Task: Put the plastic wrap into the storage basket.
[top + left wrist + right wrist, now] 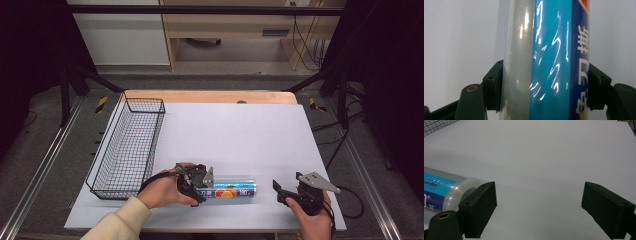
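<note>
- Left gripper view is showing the left gripper (545, 85) closing its 2 black jaws on the sides of a roll of cling film (546, 60), with each jaw pressing against the glossy wrapper.
- High view is showing the left gripper (196, 184) gripping the left end of the roll of cling film (231, 189), which is lying flat on the white sheet (235, 130) near the front edge, its length running left to right.
- The person's left hand (165, 189) is wrapping around that gripper, with a cream sleeve (117, 222) coming in from the bottom.
- The right gripper (281, 192) is sitting just beside the roll's right end, apart from it, with the right hand (312, 220) holding it low at the front.
- Right gripper view is showing the right gripper (539, 210) standing wide, with bare sheet lying between its jaws and the clear end of the roll (454, 192) lying just outside one jaw.
- A black wire basket (129, 147) is standing along the left side of the sheet, near the left hand but not touching it.
- Nothing is lying between the roll and the basket apart from the left hand and its gripper.
</note>
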Action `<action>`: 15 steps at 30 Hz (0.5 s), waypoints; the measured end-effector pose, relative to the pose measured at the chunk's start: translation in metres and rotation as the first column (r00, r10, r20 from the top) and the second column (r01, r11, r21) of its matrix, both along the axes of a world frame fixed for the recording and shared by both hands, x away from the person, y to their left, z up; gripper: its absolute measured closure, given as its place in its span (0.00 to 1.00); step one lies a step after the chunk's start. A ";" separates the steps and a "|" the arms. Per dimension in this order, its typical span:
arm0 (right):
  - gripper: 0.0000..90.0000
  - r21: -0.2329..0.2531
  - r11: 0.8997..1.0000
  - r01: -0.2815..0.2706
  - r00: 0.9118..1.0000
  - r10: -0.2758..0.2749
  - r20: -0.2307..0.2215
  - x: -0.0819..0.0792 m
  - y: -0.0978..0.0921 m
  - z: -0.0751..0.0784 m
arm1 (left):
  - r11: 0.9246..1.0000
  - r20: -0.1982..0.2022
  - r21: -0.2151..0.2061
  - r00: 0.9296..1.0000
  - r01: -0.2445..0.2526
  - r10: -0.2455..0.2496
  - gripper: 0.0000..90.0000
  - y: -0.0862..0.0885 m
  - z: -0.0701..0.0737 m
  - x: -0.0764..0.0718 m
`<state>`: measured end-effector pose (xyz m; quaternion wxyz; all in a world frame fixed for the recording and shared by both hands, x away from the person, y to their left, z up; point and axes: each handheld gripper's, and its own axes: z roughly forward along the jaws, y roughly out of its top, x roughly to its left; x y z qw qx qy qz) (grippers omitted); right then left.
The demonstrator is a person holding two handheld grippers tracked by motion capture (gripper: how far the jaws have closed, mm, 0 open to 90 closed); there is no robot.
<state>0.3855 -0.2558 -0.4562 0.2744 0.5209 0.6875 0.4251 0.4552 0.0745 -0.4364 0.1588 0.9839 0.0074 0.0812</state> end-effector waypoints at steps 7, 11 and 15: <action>0.15 0.010 1.000 0.009 1.000 -0.009 0.006 -0.001 -0.003 0.001 | 1.000 0.023 -0.015 1.000 0.000 0.000 0.35 0.001 0.014 -0.006; 0.15 0.014 1.000 0.016 1.000 -0.016 0.004 0.000 -0.005 0.000 | 0.999 0.040 -0.046 0.999 -0.007 0.009 0.35 0.004 0.027 -0.010; 0.14 0.015 1.000 0.016 1.000 -0.016 0.000 0.001 -0.005 0.000 | 0.996 0.059 -0.075 0.997 -0.047 0.052 0.35 0.007 0.041 -0.014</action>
